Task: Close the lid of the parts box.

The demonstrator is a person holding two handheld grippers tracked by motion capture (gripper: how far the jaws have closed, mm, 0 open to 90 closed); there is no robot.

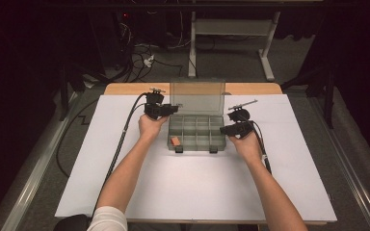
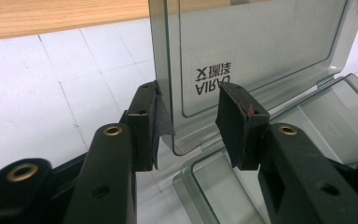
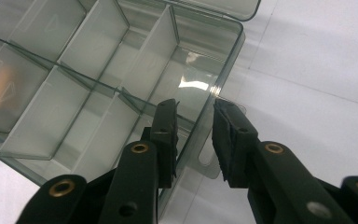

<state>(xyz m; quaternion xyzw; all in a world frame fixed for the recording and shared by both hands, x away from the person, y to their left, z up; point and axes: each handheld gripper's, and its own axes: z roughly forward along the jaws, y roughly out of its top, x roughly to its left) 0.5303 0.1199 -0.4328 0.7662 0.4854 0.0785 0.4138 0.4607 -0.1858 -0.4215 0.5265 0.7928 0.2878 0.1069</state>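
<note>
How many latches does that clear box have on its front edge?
2. One latch sits at the front left of the box, just below the orange piece; the other latch sits at the front right.

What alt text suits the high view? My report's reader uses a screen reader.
An open clear compartment box sits on a white table, lid upright. The left gripper reaches its lid corner, the right gripper its right wall.

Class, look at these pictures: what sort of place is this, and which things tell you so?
Probably a lab or test bench, not a home: a white-topped table bearing just a clear compartment box, loose cables on the floor behind, and dark curtains around.
</note>
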